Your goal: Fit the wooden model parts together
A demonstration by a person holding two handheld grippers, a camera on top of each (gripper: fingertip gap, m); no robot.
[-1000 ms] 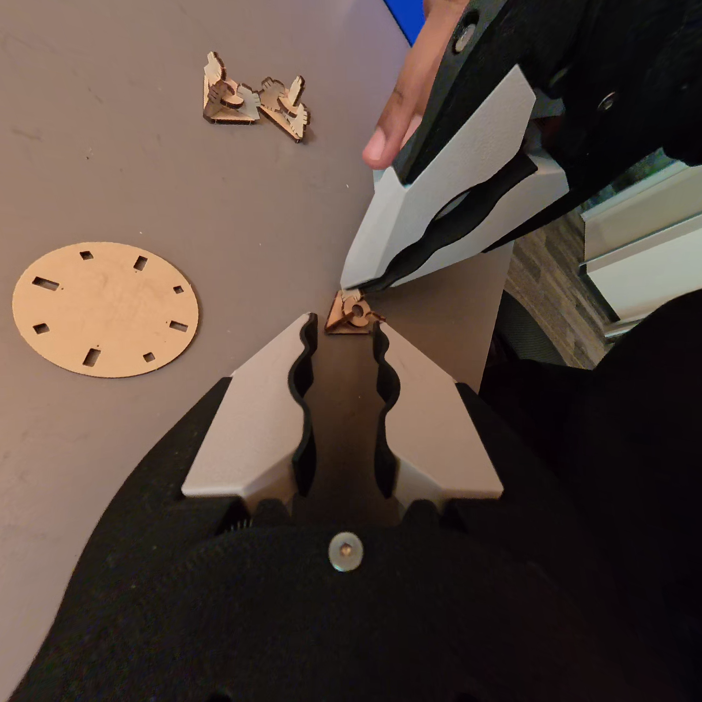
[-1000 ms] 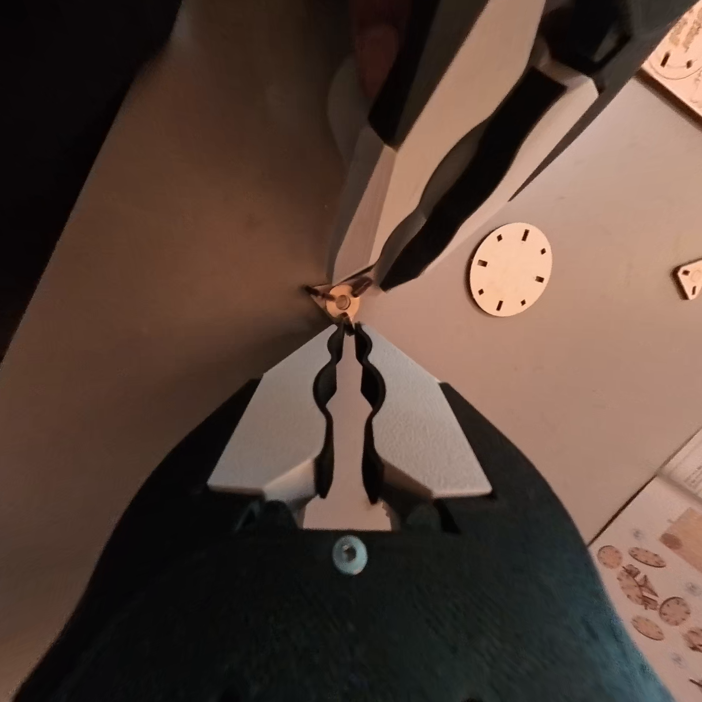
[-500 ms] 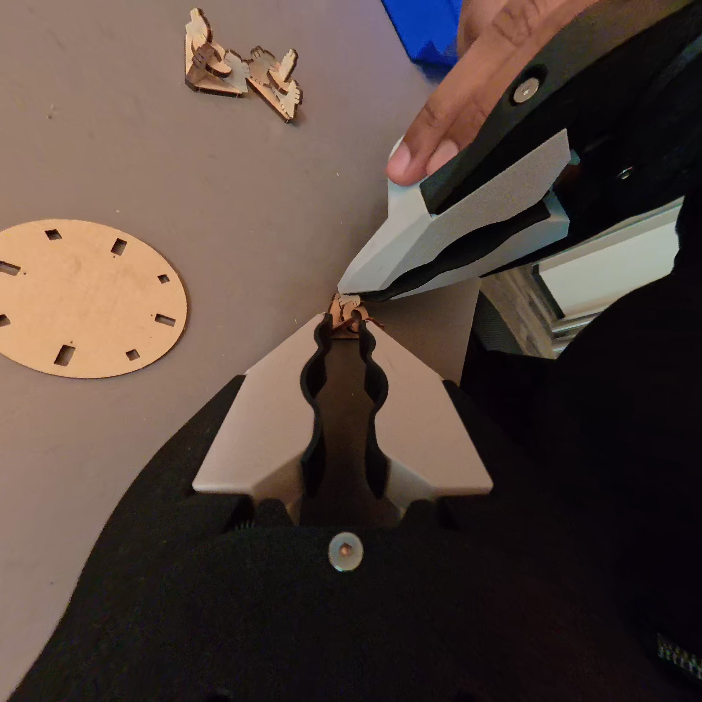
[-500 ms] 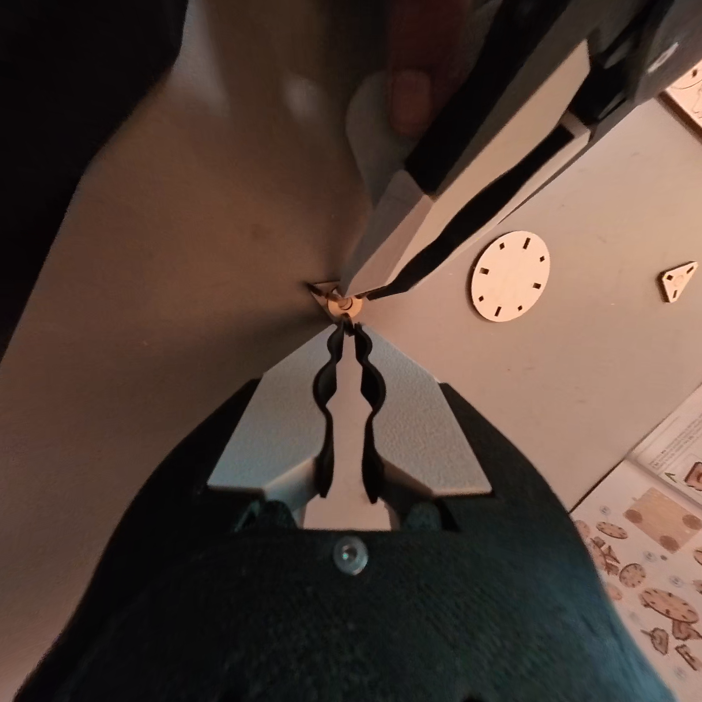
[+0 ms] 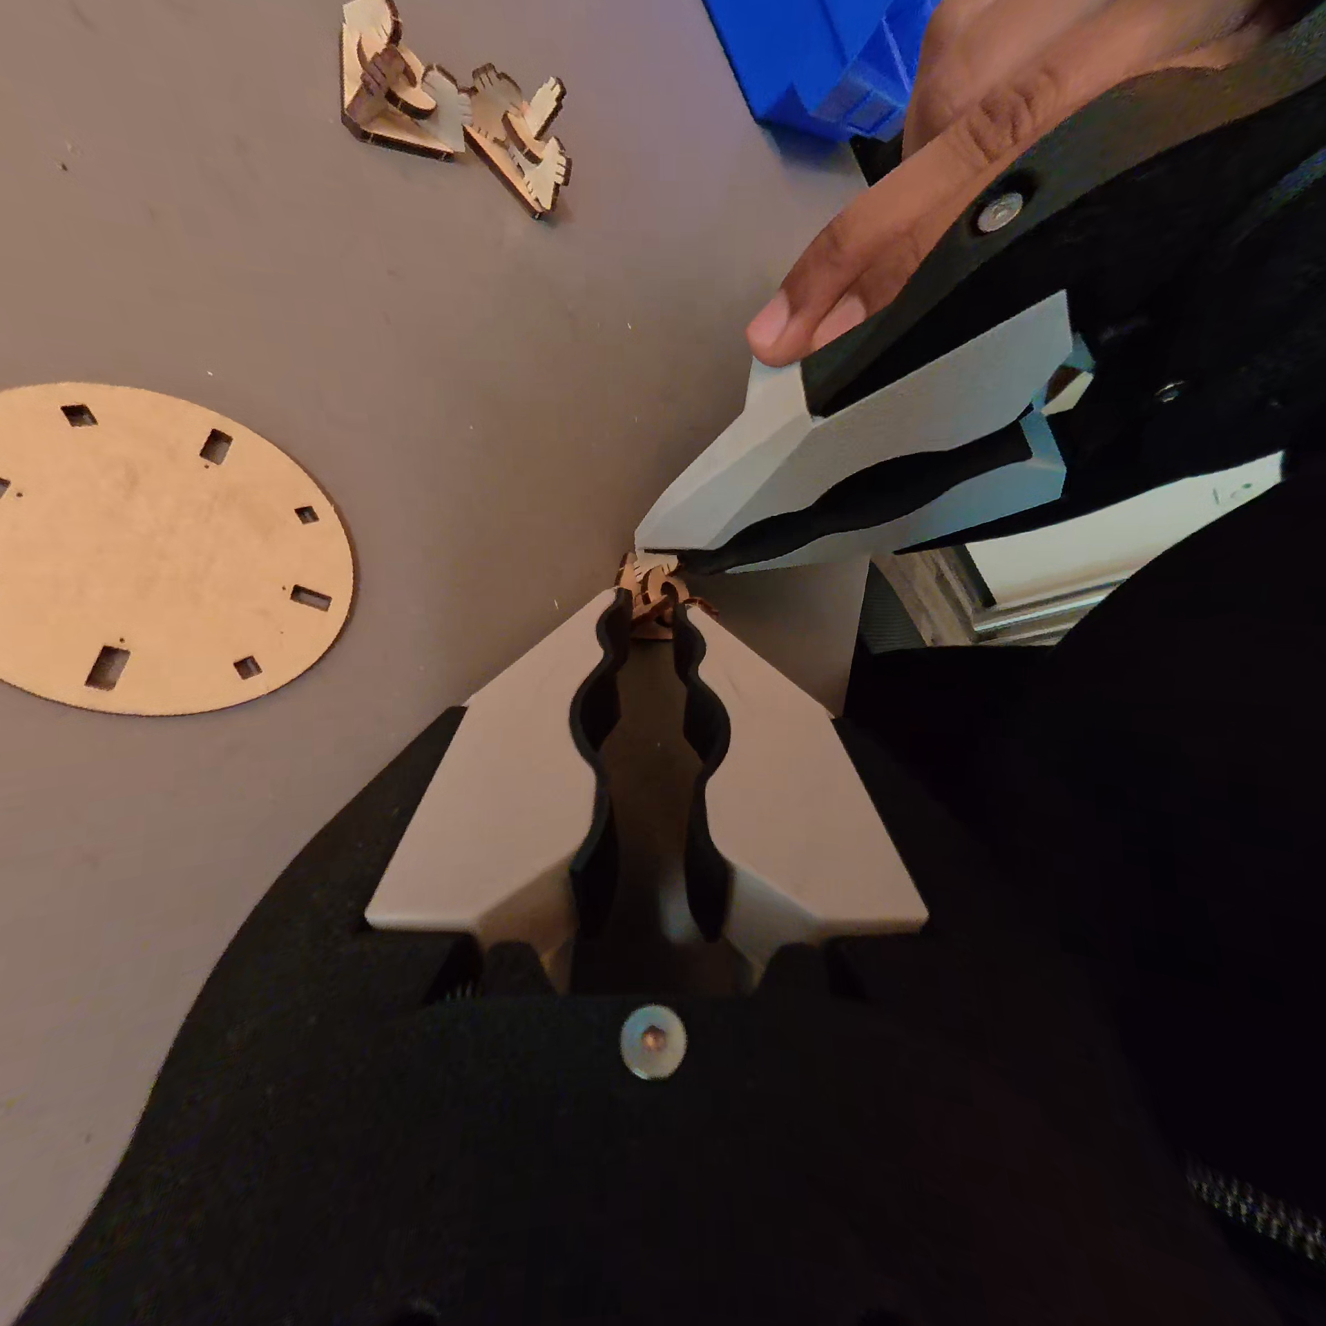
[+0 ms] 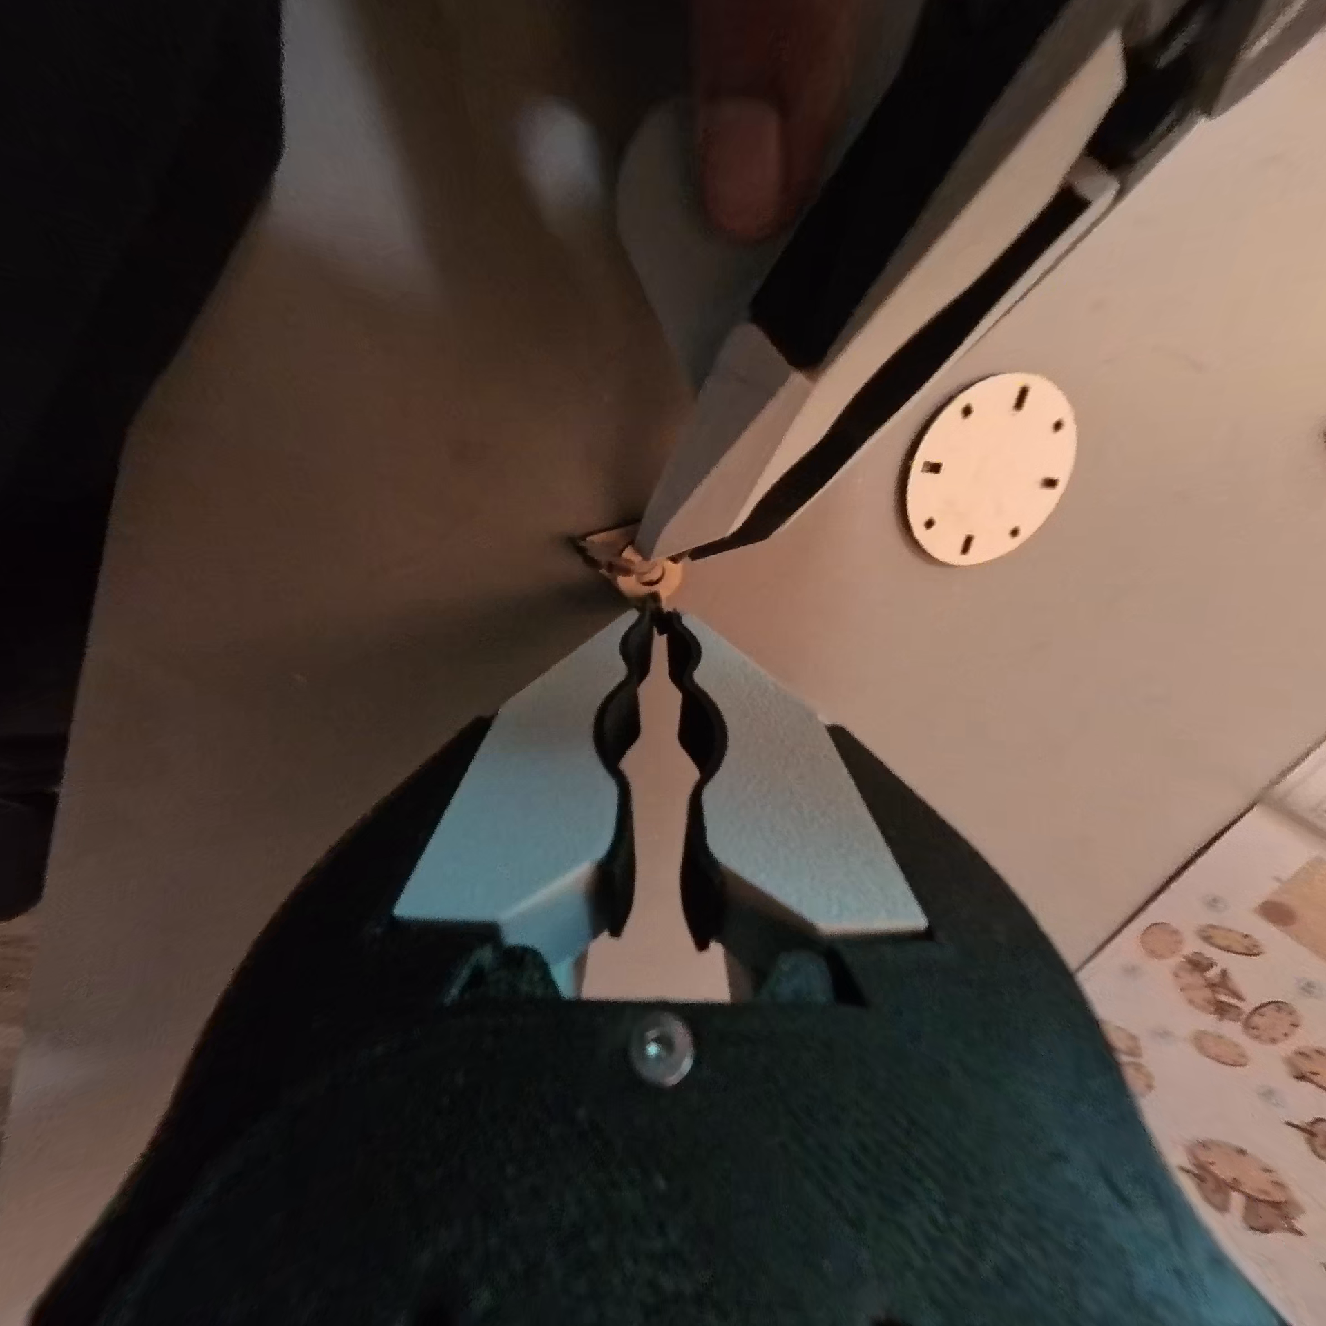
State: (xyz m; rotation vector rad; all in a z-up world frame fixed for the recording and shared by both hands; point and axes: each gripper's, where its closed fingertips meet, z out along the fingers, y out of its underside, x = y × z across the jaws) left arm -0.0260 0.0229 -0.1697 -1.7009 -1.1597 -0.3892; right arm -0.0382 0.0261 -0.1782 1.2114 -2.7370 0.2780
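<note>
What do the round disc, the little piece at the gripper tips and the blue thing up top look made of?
Disc: thin pale plywood or fibreboard, matte; its slots have dark edges, likely laser-cut.
Small piece, gripped by the left gripper with the right gripper at it: same tan sheet wood, dark brown edges.
Blue bin: smooth, slightly glossy, probably moulded plastic.
</note>
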